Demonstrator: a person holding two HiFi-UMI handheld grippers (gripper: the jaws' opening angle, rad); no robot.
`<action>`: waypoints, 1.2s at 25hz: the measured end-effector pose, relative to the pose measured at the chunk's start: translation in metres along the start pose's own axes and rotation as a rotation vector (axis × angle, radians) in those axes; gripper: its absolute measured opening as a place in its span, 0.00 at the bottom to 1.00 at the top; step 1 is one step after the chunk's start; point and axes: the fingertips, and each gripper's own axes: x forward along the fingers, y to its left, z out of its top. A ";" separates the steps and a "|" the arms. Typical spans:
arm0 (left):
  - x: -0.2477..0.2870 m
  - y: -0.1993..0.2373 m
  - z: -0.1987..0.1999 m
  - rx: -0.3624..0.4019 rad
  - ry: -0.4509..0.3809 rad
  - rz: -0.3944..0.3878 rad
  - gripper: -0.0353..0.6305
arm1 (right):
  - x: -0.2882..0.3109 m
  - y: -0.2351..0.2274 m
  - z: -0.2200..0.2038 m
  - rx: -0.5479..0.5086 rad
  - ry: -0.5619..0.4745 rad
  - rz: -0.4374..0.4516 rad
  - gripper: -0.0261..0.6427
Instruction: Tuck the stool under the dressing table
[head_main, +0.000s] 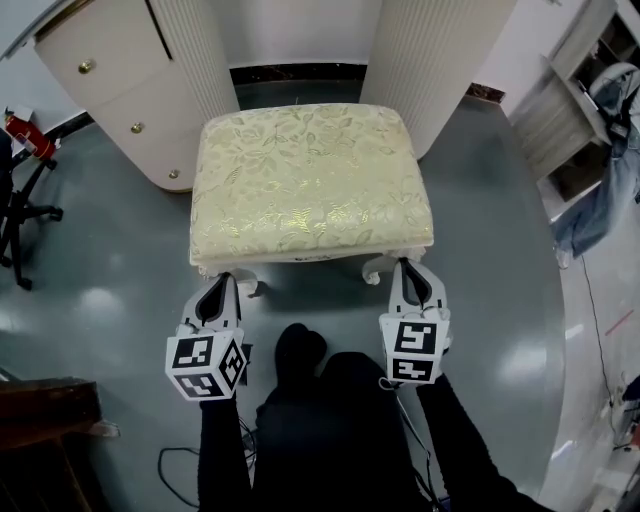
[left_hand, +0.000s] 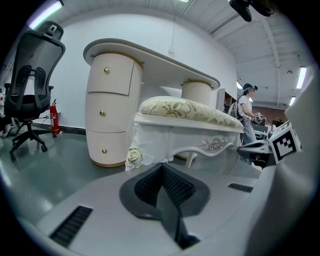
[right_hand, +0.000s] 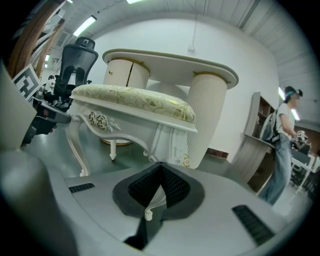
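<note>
The stool (head_main: 312, 180), white with a cream floral cushion, stands in front of the dressing table (head_main: 130, 90), its far edge near the gap between the two pedestals. My left gripper (head_main: 222, 285) is low at the stool's near left leg (left_hand: 134, 156), its jaws drawn to a narrow slit right under that leg. My right gripper (head_main: 407, 268) is at the near right leg. That leg's white curled foot (right_hand: 149, 212) shows between its closed jaws. The stool (right_hand: 131, 102) fills the middle of the right gripper view.
A black office chair (left_hand: 31, 85) and a red fire extinguisher (left_hand: 54, 120) stand to the left. A person (right_hand: 282, 145) stands by shelving (head_main: 570, 120) on the right. Cables (head_main: 175, 465) lie on the grey floor near my legs.
</note>
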 end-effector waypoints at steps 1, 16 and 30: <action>0.000 0.001 -0.001 -0.008 -0.003 0.001 0.06 | 0.001 0.000 -0.001 0.002 -0.001 -0.001 0.04; 0.004 0.002 -0.006 -0.025 -0.030 -0.032 0.06 | 0.005 0.001 -0.004 0.034 -0.011 -0.044 0.04; -0.006 0.000 0.004 -0.035 0.021 -0.070 0.06 | -0.013 0.002 0.003 0.050 0.056 -0.067 0.04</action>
